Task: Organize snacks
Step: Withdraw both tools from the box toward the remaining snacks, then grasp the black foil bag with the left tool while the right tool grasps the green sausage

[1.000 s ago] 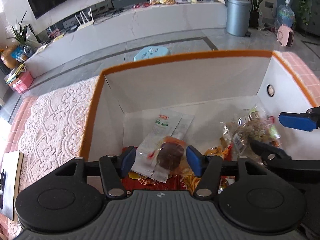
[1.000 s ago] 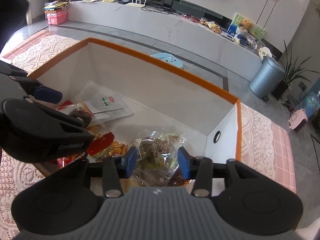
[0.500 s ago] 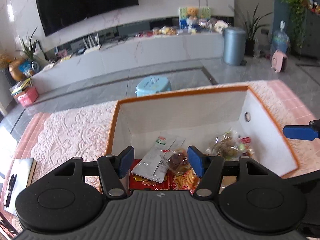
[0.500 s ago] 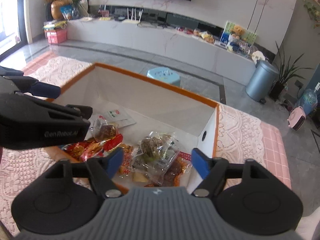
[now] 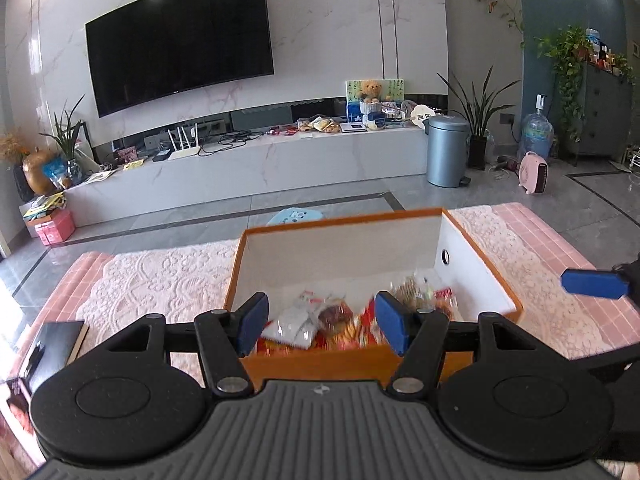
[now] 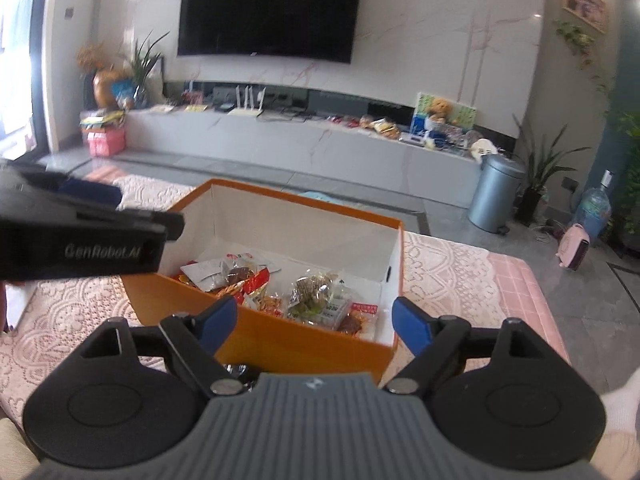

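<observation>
Both hand-held grippers, left [image 5: 318, 322] and right [image 6: 314, 322], have pulled up and back from the box [image 6: 280, 334], jaws spread and empty. The snacks [image 6: 316, 296] lie inside it at the table's middle; packing looks finished.

Box [image 6: 280, 344]: orange outside and rim, white inside. Snack packets [image 6: 316, 300]: red, silver-white, clear with brown and green. Cloth [image 5: 160, 280]: pale pink lace pattern, over pink checked cover [image 5: 532, 220]. Gripper [image 5: 320, 322] fingers [image 5: 252, 322]: blue pads on black. Bin [image 5: 446, 152]: grey-blue.
</observation>
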Demonstrator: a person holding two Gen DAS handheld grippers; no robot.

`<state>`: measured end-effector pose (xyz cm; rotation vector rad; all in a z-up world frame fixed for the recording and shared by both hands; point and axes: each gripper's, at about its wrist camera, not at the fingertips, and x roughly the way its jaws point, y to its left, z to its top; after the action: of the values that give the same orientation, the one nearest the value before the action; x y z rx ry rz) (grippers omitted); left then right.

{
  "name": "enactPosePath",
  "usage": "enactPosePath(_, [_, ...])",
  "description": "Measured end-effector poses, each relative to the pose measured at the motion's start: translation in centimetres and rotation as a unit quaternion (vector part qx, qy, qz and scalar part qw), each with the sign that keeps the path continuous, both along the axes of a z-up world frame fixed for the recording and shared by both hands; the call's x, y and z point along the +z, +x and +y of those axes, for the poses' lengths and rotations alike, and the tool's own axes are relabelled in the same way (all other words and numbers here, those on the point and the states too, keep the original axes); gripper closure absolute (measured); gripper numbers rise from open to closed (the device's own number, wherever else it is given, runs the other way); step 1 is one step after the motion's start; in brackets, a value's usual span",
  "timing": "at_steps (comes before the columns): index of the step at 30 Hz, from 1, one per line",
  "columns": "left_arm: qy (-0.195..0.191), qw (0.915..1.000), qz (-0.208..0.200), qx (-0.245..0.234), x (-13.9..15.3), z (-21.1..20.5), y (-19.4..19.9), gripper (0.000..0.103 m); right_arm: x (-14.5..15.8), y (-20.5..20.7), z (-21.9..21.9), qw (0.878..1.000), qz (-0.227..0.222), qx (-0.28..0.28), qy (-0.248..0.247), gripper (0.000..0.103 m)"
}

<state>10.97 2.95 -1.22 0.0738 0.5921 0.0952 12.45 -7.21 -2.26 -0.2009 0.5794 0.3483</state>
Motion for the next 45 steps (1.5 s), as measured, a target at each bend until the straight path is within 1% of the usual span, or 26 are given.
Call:
enactPosePath(5, [0.009, 0.9999, 0.009, 0.004, -1.4, 0.1, -1.7, 0.031, -0.6, -3.3, -1.0, 0.999, -0.013, -0.026, 0.019, 0.021])
enactPosePath(12, [-0.008, 0.9995, 0.025, 0.017, -3.8, 1.2, -3.6, 0.031, -2.4, -6.1, -1.7, 0.998, -0.026, -0.049, 0.033, 0.021])
enactPosePath(14, [-0.01, 0.999, 0.038, 0.02, -4.9, 1.4, -3.9, 0.031, -3.2, -6.6, -1.7, 0.997, -0.025, -0.056, 0.035, 0.021])
enactPosePath(17, [-0.019, 0.9986, 0.047, 0.012, -6.1, 1.8, -4.5, 0.031, -4.5, -7.0, -1.9, 0.997, -0.018, -0.06, 0.043, 0.019])
enactPosePath(20, [-0.023, 0.9982, 0.055, 0.001, -7.5, 1.8, -4.8, 0.031, -6.1, -6.9, -2.0, 0.997, -0.01, -0.061, 0.041, 0.019])
enactPosePath(23, [-0.025, 0.9969, 0.074, -0.003, -8.9, 1.8, -4.7, 0.031, -7.7, -6.6, -1.6, 0.998, -0.001, -0.056, 0.025, 0.019])
enactPosePath(26, [-0.039, 0.9953, 0.089, -0.003, -10.0, 2.1, -4.5, 0.031, -9.2, -6.6, -1.1, 0.999, 0.008, -0.048, 0.008, 0.019])
enactPosePath(32, [-0.066, 0.9934, 0.094, -0.001, -11.0, 3.1, -4.4, 0.031, -11.3, -5.9, -0.7, 0.999, 0.027, -0.043, -0.01, 0.018])
enactPosePath(35, [-0.082, 0.9918, 0.098, -0.002, -11.4, 3.7, -4.3, 0.031, -11.8, -5.3, -0.6, 0.998, 0.033, -0.047, -0.01, 0.018])
enactPosePath(39, [-0.115, 0.988, 0.102, -0.01, -11.7, 4.4, -3.8, 0.031, -12.0, -4.4, -0.5, 0.998, 0.035, -0.048, -0.01, 0.018])
enactPosePath(45, [-0.121, 0.9875, 0.1, -0.018, -11.9, 4.5, -2.8, 0.031, -12.4, -2.9, -0.1, 0.998, 0.049, -0.031, -0.003, 0.018])
